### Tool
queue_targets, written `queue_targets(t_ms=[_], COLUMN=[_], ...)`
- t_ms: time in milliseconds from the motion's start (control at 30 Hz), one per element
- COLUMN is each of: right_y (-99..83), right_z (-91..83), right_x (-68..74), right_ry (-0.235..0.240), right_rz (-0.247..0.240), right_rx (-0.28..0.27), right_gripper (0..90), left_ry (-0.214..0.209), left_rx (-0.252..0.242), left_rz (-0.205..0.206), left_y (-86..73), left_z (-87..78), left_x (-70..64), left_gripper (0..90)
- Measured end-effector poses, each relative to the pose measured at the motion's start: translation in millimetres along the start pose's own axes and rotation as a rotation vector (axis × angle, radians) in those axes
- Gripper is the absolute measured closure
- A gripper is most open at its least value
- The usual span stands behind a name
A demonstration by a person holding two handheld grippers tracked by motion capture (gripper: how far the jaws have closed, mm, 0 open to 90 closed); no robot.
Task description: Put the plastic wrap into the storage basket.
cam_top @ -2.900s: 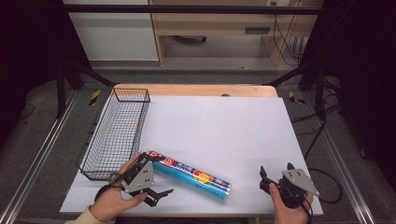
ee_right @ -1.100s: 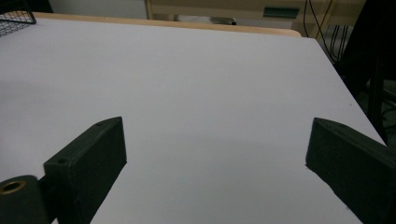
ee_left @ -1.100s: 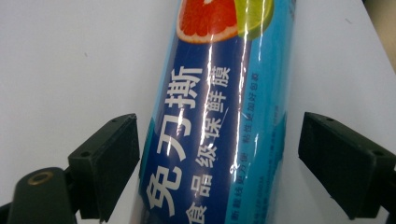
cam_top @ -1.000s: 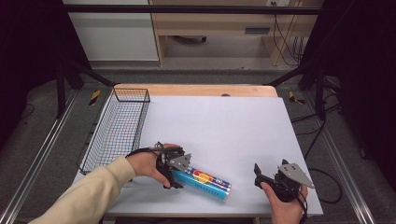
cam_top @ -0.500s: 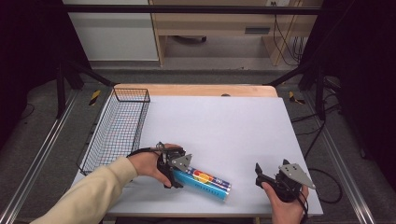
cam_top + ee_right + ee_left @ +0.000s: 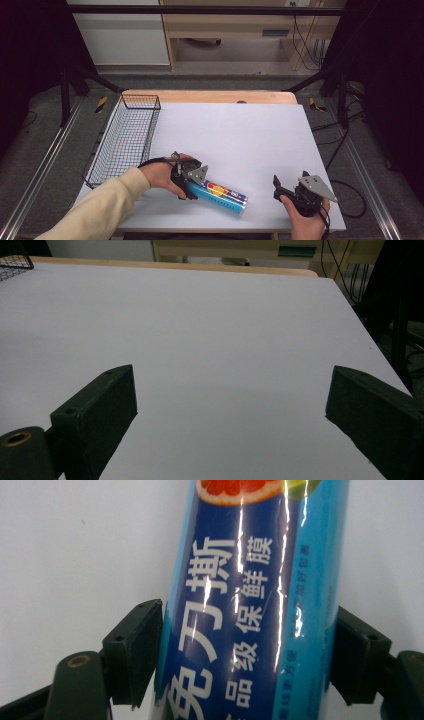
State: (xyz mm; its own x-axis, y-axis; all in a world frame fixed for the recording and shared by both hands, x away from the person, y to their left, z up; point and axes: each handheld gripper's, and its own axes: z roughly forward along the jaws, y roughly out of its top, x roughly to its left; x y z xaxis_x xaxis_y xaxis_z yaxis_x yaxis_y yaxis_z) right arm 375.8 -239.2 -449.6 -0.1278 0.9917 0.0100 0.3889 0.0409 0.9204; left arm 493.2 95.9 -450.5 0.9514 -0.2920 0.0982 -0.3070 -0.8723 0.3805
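blue roll (image 6: 250,610): glossy film wrap | basket (image 6: 125,137): black wire mesh | table (image 6: 240,135): matt white, wooden edge

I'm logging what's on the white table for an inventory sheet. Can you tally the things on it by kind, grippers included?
Wire basket: 1
Blue cling-film roll, between the left gripper's jaws: 1
Handheld grippers: 2, the left gripper and the right gripper, its jaws spread with nothing between them
Total: 4

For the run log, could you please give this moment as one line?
left hand-held gripper: shut on blue roll | right hand-held gripper: open | wire basket: empty
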Motion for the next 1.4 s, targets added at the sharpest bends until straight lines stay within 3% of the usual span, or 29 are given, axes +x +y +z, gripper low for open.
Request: queue_targets(t_ms=[467,800,1133,1400], right_y=[-0.2,-0.6,-0.8,-0.9], right_z=[0.7,1.6,1.8,2.0], right_x=[0.5,0.4,0.7,0.5], right_ry=[0.006,0.015,0.021,0.021], right_rz=[0.000,-0.001,0.000,0.001], right_rx=[0.003,0.010,0.013,0.015], right_gripper=[7.0,8.2,9.3,9.3], left_ry=[-0.016,-0.030,-0.027,-0.030], left_rx=[0.028,0.040,0.054,0.055], left_rz=[0.015,-0.003,0.016,0.008], left_y=[1.3,2.9,4.8,4.9], left_z=[3.2,3.9,3.4,3.5], left_x=[0.6,2.6,2.0,1.8], left_gripper=[27.6,28.0,29.0,29.0])
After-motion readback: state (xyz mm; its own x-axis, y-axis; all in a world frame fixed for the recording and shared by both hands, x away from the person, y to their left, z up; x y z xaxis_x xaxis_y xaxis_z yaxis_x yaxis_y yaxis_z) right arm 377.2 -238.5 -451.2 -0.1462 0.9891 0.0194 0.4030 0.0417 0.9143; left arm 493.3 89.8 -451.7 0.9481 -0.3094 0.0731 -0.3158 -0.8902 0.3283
